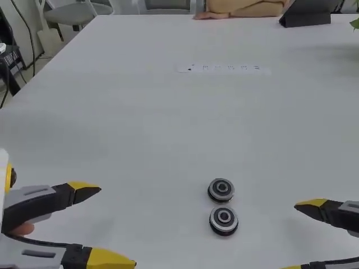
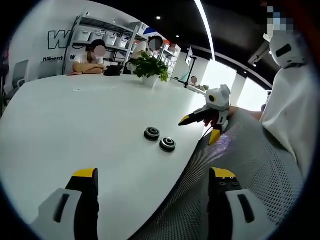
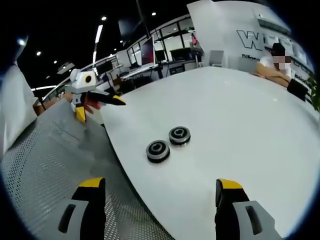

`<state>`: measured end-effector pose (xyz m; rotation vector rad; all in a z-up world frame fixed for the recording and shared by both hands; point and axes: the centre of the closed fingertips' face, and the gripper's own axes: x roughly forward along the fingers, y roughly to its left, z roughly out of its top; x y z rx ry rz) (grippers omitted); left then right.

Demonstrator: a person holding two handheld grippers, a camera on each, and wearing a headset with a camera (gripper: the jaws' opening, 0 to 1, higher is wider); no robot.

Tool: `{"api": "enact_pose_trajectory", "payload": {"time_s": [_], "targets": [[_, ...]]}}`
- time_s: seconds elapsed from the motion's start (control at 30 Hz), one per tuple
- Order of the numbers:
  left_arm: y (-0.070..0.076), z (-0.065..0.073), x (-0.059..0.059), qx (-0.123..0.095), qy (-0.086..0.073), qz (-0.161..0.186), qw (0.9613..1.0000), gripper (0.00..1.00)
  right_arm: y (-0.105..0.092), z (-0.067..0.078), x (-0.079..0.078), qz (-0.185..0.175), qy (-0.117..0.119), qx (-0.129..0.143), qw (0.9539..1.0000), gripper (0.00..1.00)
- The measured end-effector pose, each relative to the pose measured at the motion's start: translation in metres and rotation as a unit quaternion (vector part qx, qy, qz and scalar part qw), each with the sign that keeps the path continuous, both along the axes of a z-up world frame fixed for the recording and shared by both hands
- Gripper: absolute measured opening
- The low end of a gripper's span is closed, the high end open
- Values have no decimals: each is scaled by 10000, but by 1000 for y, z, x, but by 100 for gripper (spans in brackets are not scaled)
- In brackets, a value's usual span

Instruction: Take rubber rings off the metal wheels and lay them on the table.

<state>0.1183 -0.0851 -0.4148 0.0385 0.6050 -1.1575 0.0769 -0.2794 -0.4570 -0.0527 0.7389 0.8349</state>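
Observation:
Two metal wheels with black rubber rings lie flat and side by side on the white table. The far wheel sits just beyond the near wheel. My left gripper hovers open at the table's front left, well apart from the wheels. On the other side my right gripper is open too, with nothing between its yellow tips. Each gripper faces the other, the right gripper and the left gripper across the wheels.
A white strip with small marks lies far across the table. A black stand and a seated person's folded arms are at the far edge. A potted plant stands further along. The table's front edge runs close to the wheels.

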Motion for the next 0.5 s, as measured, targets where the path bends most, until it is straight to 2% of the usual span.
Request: {"api": "enact_pose_trajectory", "payload": {"time_s": [0.27,0.3,0.4,0.5], "targets": [[-1,0,-1,9,-2,-74,10000,89,2,2,0,16,-32,-7,10000,90],[-2,1,-1,-15,-9,-78,10000,89,2,3,0,16,-47,-9,10000,90],[-5,14,0,-281,-165,-77,9994,89,1,2,1,32,-60,-67,10000,90],[-3,18,3,-354,-234,-14,9991,90,-1,1,0,79,-88,-206,9997,90]]}}
